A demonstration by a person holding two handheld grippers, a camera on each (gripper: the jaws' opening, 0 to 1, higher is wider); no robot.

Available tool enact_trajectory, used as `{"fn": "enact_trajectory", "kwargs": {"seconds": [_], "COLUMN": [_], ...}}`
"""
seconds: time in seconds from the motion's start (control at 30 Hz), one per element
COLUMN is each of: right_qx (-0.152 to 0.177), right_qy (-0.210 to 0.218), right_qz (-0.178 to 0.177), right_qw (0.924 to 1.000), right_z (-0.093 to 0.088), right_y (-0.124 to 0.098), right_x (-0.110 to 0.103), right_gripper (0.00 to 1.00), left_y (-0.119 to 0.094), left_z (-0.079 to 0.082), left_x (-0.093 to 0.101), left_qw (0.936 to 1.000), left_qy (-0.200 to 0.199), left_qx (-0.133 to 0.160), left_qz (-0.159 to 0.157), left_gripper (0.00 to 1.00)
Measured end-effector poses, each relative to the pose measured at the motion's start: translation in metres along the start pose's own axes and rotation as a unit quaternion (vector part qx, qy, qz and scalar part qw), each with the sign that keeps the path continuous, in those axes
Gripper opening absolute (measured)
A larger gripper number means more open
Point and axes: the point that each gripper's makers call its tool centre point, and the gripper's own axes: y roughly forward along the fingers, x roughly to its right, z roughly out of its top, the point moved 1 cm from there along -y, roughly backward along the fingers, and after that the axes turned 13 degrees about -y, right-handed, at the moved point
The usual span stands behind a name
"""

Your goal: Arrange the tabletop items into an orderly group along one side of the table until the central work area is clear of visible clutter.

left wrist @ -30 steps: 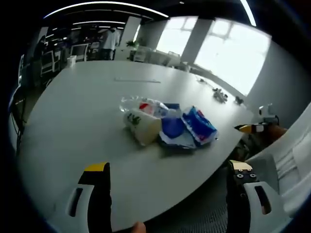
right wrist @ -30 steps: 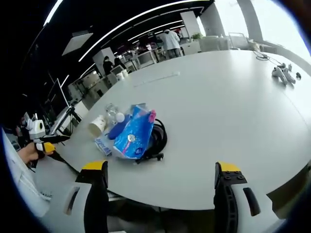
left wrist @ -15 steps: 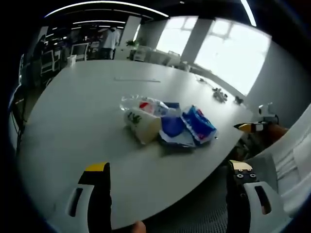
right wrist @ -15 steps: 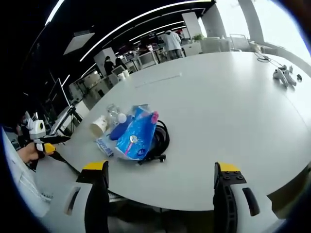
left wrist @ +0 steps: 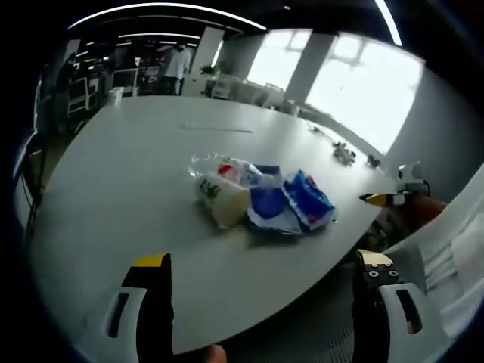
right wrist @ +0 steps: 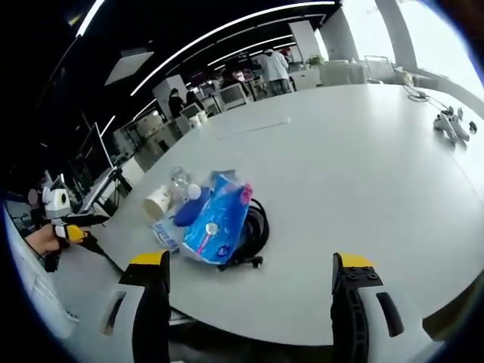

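Note:
A small heap of items lies near the edge of the big white table (left wrist: 121,174). In the left gripper view I see a paper cup (left wrist: 219,200) on its side, a clear plastic bottle (left wrist: 219,164), and blue packets (left wrist: 306,198). My left gripper (left wrist: 261,302) hangs open, short of the table edge. In the right gripper view the same heap shows a blue packet (right wrist: 218,224), a paper cup (right wrist: 157,203), a clear bottle (right wrist: 178,181) and a black coiled cable (right wrist: 253,227). My right gripper (right wrist: 249,306) is open, well short of the heap. The left gripper (right wrist: 64,227) appears at far left, in a hand.
A thin strip (right wrist: 251,127) lies further out on the table (right wrist: 363,166). Small objects (right wrist: 452,125) sit near the far right edge. Desks, chairs and standing people (right wrist: 276,66) fill the background. The right gripper (left wrist: 393,198) shows past the table edge in the left gripper view.
Both views have shifted slightly; in the right gripper view the heap sits a bit lower and nearer. The items themselves have not moved.

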Motion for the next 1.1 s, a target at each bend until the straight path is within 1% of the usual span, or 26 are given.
{"fn": "enact_trajectory", "kwargs": {"seconds": [0.7, 0.77, 0.83, 0.97, 1.1], "right_qx": [0.002, 0.013, 0.013, 0.010, 0.008], "right_qy": [-0.019, -0.005, -0.009, -0.022, -0.035], "right_qz": [0.030, 0.033, 0.034, 0.047, 0.061], "right_qw": [0.9994, 0.9994, 0.9993, 0.9986, 0.9975], "right_z": [0.012, 0.018, 0.021, 0.027, 0.035], "right_y": [0.013, 0.015, 0.019, 0.026, 0.034], "right_x": [0.002, 0.002, 0.002, -0.005, -0.014], "right_gripper": [0.86, 0.86, 0.85, 0.85, 0.85], "left_y": [-0.007, -0.008, -0.008, -0.011, -0.015], "left_z": [-0.009, -0.011, -0.011, -0.013, -0.011], "left_x": [0.010, 0.011, 0.013, 0.014, 0.015], "left_qw": [0.9998, 0.9998, 0.9998, 0.9997, 0.9995], "left_qy": [-0.008, -0.008, -0.008, -0.010, -0.014], "left_qx": [0.006, 0.006, 0.005, 0.007, 0.016], "left_qz": [0.016, 0.017, 0.016, 0.021, 0.024], "left_gripper": [0.96, 0.96, 0.96, 0.96, 0.96]}}
